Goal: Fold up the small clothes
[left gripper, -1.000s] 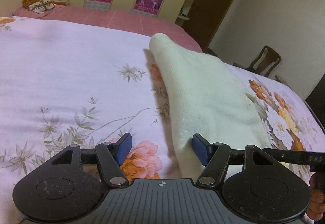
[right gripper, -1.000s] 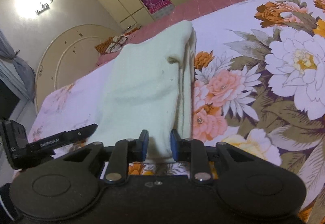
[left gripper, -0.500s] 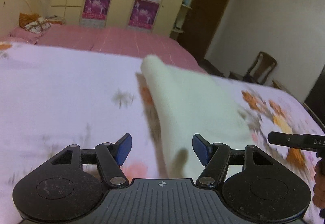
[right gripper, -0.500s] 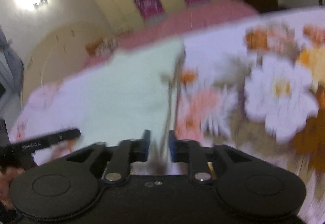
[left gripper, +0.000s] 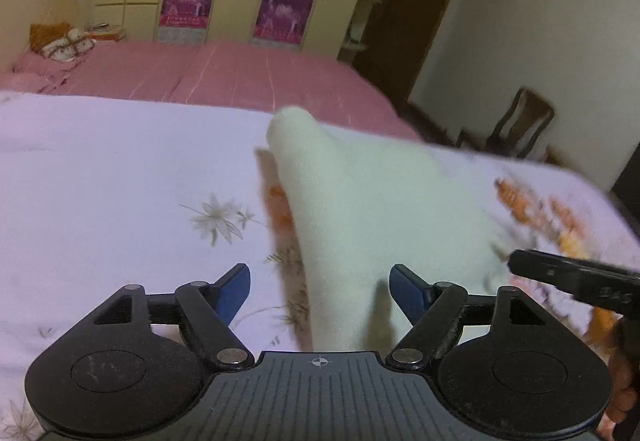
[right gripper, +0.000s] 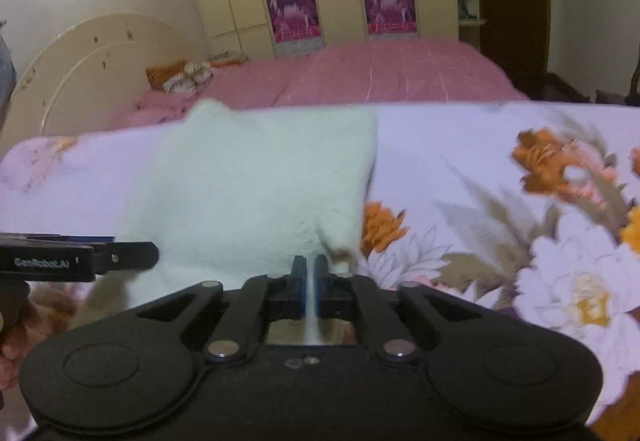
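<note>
A small cream-white garment (left gripper: 372, 209) lies folded lengthwise on the flowered bedspread (left gripper: 120, 177). In the left wrist view my left gripper (left gripper: 320, 287) is open, with the garment's near end between its blue fingers, apart from both. In the right wrist view my right gripper (right gripper: 309, 273) is shut on the near edge of the garment (right gripper: 256, 185), which rises from the bedspread (right gripper: 480, 169) to the jaws. The right gripper's tip also shows at the right of the left wrist view (left gripper: 568, 277). The left gripper shows side-on in the right wrist view (right gripper: 80, 257).
A pink bed (left gripper: 224, 73) with a small bundle (left gripper: 64, 43) lies beyond the bedspread. Wardrobe doors with purple posters (right gripper: 296, 13) stand behind it. A curved headboard (right gripper: 92, 73) is at the left. A wooden chair (left gripper: 520, 125) stands by the right wall.
My right gripper has closed on the garment's near edge and lifted it. Both grippers have risen and tilted up, so more of the room shows. The left gripper stays open.
</note>
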A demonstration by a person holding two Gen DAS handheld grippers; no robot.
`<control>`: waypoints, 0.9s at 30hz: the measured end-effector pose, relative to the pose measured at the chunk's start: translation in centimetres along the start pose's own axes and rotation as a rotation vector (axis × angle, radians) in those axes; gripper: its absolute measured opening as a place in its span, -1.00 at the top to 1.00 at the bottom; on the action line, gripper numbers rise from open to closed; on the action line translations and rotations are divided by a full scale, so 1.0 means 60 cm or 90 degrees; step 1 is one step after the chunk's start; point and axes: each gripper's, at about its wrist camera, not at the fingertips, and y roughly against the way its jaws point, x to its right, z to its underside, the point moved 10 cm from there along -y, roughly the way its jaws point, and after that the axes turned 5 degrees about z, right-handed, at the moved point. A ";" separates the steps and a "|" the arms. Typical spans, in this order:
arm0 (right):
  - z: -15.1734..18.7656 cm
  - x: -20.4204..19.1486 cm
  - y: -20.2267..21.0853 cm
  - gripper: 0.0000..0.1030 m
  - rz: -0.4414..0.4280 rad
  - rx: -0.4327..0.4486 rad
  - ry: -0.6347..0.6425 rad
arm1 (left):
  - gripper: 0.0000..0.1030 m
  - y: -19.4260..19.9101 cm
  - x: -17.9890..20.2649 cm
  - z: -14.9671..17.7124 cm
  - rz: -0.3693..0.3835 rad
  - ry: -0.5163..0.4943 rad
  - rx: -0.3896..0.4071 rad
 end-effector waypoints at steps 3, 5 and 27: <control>-0.007 0.037 0.009 0.02 -0.047 0.002 -0.088 | -0.37 0.000 -0.020 0.003 0.023 0.040 -0.007; -0.007 0.058 -0.008 0.02 -0.092 -0.026 -0.162 | -0.35 -0.006 -0.025 0.004 0.051 0.070 -0.014; 0.011 0.043 -0.092 0.06 -0.209 -0.112 -0.280 | -0.13 -0.101 0.006 0.006 0.095 0.119 -0.070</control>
